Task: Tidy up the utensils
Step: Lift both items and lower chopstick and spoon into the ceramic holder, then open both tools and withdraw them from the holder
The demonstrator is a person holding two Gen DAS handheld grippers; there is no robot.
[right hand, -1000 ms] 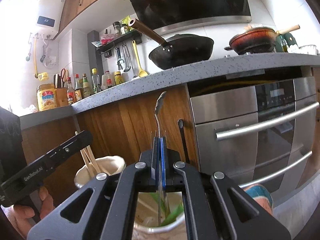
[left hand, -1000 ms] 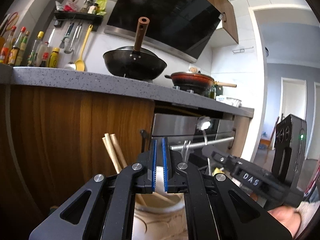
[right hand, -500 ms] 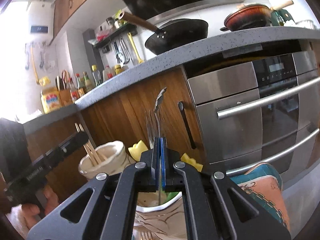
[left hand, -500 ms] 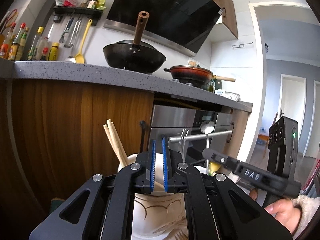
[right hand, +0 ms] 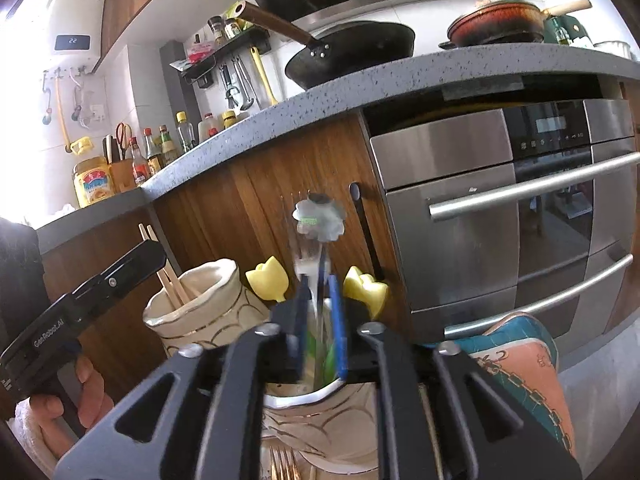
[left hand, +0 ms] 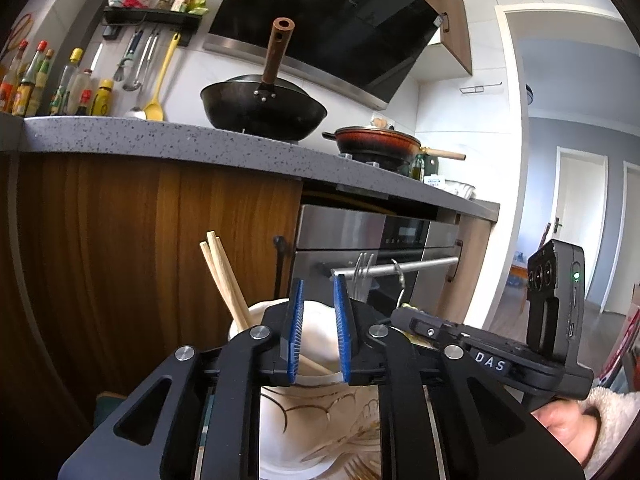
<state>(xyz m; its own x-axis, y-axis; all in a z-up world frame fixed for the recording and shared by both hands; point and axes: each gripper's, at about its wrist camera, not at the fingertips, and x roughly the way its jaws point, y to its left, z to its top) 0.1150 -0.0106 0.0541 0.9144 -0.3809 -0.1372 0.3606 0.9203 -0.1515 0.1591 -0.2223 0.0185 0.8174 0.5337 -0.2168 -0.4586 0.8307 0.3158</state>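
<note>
right wrist: spoon between parted right gripper.

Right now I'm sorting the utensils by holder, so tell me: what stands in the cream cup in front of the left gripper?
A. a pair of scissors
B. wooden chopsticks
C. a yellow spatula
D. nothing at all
B: two pale wooden chopsticks lean out of the cream cup just past the left gripper, and the right wrist view shows them there too.
</note>
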